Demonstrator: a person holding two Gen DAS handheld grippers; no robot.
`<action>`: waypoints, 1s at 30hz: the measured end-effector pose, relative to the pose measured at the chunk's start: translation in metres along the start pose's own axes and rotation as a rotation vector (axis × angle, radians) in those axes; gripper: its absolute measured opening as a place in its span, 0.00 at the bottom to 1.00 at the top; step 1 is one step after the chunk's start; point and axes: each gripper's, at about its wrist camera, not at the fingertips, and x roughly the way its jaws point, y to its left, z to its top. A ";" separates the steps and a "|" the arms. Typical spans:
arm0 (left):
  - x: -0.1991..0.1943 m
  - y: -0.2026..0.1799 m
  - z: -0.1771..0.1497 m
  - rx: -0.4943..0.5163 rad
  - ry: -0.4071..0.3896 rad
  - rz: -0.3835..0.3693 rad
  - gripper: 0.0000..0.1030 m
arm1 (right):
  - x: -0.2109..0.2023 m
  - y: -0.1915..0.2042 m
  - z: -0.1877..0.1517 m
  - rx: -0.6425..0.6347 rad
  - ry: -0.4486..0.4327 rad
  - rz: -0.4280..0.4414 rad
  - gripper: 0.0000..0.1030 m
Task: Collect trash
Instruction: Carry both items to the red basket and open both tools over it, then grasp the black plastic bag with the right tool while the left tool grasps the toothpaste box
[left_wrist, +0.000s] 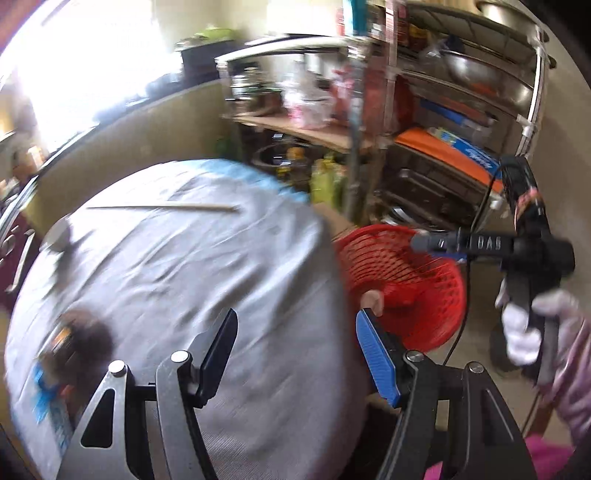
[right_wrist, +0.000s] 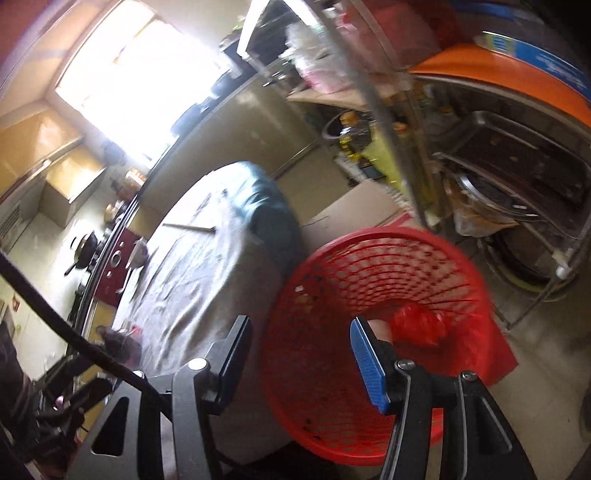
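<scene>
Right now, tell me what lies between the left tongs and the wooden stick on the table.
In the left wrist view, only bare, wrinkled grey tablecloth lies between the open left tongs and the wooden stick; the blurred wrappers sit off to the side.

Both views are lit by strong daylight from a window (right_wrist: 136, 77) at the upper left, which is blown out to white. Glare is spread over the grey cloth of the desk (left_wrist: 207, 266). Motion blur is seen everywhere, strongest on the shelves (left_wrist: 424, 110). Straight lines are bent near the edges by the fisheye lens.
</scene>
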 end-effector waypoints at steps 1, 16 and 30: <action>-0.010 0.013 -0.012 -0.024 -0.007 0.037 0.66 | 0.004 0.010 0.000 -0.017 0.011 0.008 0.58; -0.107 0.218 -0.157 -0.551 -0.025 0.407 0.69 | 0.111 0.263 -0.039 -0.350 0.299 0.325 0.58; -0.062 0.278 -0.175 -0.712 0.022 0.216 0.72 | 0.171 0.393 -0.053 -0.712 0.293 0.276 0.63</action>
